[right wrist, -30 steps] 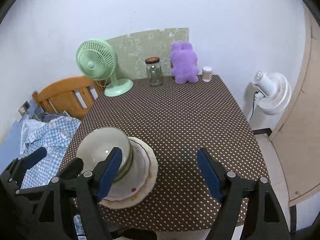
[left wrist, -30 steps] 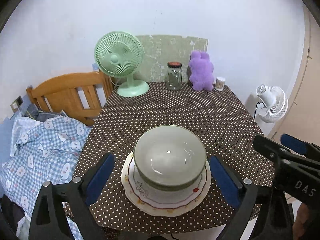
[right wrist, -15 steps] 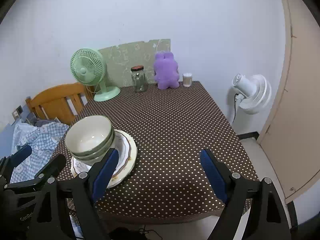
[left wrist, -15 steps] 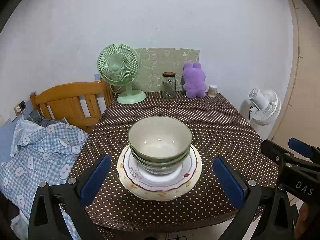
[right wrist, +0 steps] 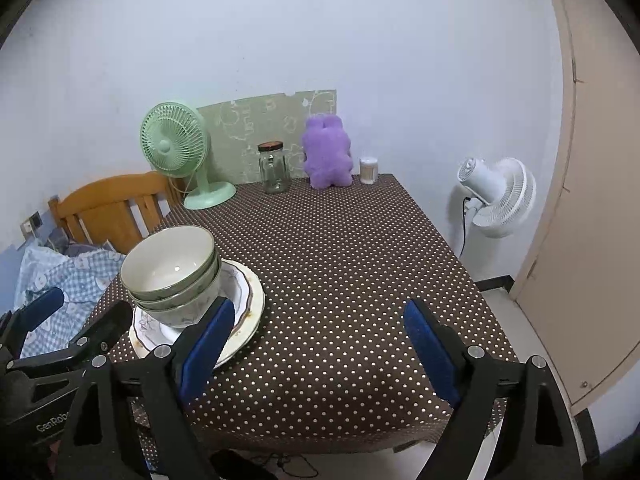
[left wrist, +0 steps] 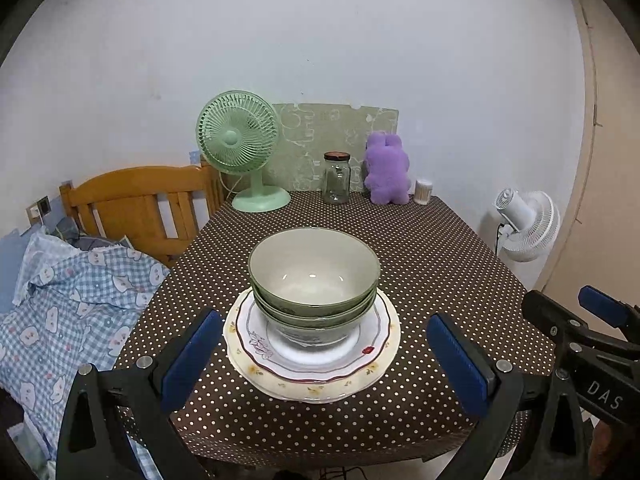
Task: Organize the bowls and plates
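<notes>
On the near part of the dotted surface (left wrist: 440,248), toward the edge nearest both cameras, stands the stack: nested green bowls (left wrist: 314,276) (three rims countable in the right wrist view (right wrist: 172,276)), seated upright on stacked plates (left wrist: 312,360). Two plates at least: a white one with dark red rim line on top, a cream one with small yellow flowers beneath. Bowls sit roughly centred on the plates; nothing visibly tilted.

Left gripper (left wrist: 320,356): jaws wide apart, empty, one blue pad either side of the stack and nearer the camera than it, not touching plates or bowls. Right gripper (right wrist: 316,344): jaws likewise wide and empty, aimed at bare surface to the right of the stack; its left pad overlaps the plate rim in the picture, but contact cannot be confirmed.

Beyond the stack, at the far edge against the wall: green desk fan (left wrist: 240,148), glass jar (left wrist: 337,178) with dark lid, purple plush toy (left wrist: 387,174), small white container (left wrist: 424,191), with a patterned green board (left wrist: 320,136) behind. Left of the stack, off the surface: wooden chair (left wrist: 136,204) and blue checked bedding (left wrist: 60,300). Right of it, on the floor: white fan (left wrist: 528,224).

Progress, judged: no loose plate or bowl is visible elsewhere, so stacking looks complete or nearly so. Remaining, if anything: relocating the stack, which the frames do not indicate.
</notes>
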`<state>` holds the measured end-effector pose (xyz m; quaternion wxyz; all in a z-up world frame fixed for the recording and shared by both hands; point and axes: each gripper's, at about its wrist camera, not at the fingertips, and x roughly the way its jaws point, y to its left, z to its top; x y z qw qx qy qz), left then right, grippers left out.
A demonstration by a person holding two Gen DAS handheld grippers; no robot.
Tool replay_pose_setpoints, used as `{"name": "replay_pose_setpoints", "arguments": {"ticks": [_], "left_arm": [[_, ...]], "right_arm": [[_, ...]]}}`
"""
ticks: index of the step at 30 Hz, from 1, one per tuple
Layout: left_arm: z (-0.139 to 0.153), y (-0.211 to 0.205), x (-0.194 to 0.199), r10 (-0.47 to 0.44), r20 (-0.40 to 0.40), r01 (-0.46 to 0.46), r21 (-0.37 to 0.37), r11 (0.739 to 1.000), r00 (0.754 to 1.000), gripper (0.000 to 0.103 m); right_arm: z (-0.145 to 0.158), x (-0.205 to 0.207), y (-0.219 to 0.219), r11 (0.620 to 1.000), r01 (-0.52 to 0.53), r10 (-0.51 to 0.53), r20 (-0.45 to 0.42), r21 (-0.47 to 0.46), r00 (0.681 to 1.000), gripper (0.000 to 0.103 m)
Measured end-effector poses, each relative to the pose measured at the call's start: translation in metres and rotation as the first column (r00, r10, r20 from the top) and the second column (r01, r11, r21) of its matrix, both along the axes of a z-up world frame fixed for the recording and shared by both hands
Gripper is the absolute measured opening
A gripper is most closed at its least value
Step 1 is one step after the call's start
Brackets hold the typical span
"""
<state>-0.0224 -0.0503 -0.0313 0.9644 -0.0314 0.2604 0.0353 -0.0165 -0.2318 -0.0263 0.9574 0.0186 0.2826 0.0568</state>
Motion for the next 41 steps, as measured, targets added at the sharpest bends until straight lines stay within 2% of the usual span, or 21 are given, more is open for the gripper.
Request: {"name": "replay_pose_setpoints", "arguments": {"ticks": [41], "left_arm": [[0.0002, -0.0004, 0.0011, 0.007, -0.032, -0.008, -0.024, 1.000, 0.999, 0.103]], "right_arm": [[-0.0032, 0.0044, -0.0003, 1.000, 0.000, -0.001, -0.033, -0.017, 0.999, 0.088]]}}
